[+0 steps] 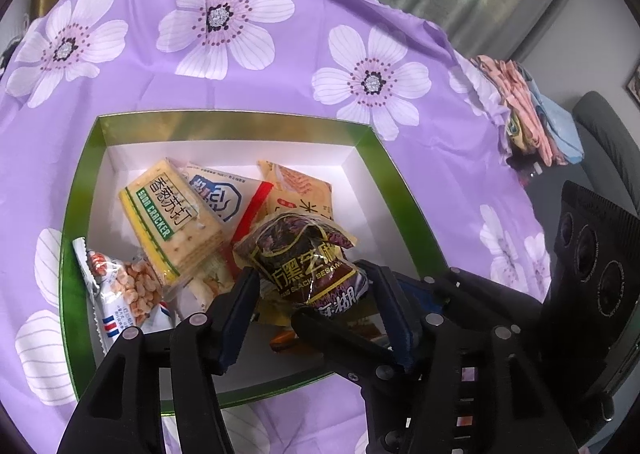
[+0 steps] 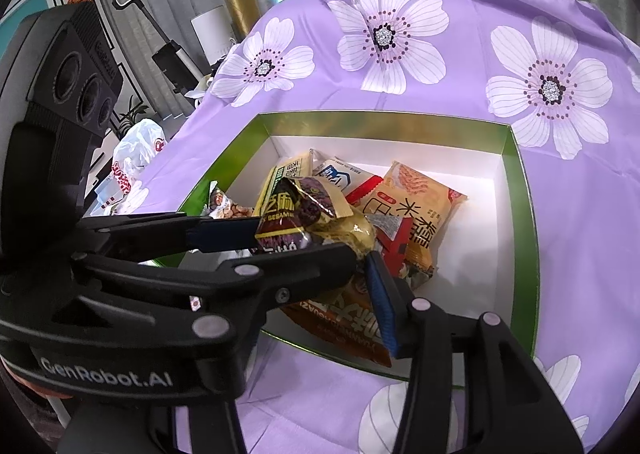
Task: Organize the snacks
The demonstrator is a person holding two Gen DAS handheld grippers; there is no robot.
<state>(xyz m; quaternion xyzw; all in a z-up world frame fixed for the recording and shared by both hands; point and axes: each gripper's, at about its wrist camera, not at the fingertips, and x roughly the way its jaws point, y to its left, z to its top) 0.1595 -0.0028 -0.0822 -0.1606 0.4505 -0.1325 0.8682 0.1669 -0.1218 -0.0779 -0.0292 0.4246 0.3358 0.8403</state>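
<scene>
A purple cloth (image 1: 280, 101) printed with pale flowers covers the table; on it sits the green-rimmed box (image 1: 236, 123), white inside, and every place below is given from that box; well beyond its far right corner, at the cloth's edge, lies a pile of folded fabric (image 1: 532, 113); off its left side in the right wrist view a white plastic bag (image 2: 138, 147) sits on the floor; inside the box, toward the left, a soda cracker pack (image 1: 170, 219) leans on a white and blue packet (image 1: 222, 193); toward the far right wall lies an orange rice cracker packet (image 2: 416, 209); against the left wall a peanut packet (image 1: 120, 290) stands on edge; by the near rim an orange-brown packet (image 2: 344, 322) lies flat; above the middle of the box hangs the black sesame packet (image 1: 308, 258), dark brown with gold print, crumpled; the left gripper (image 1: 316, 282) has its fingers closed against both sides of that packet, holding it; the right gripper (image 2: 360, 250) reaches in just beside it, its blue pad (image 2: 382, 302) near the packet's gold end, though whether its jaws are closed or apart I cannot tell
</scene>
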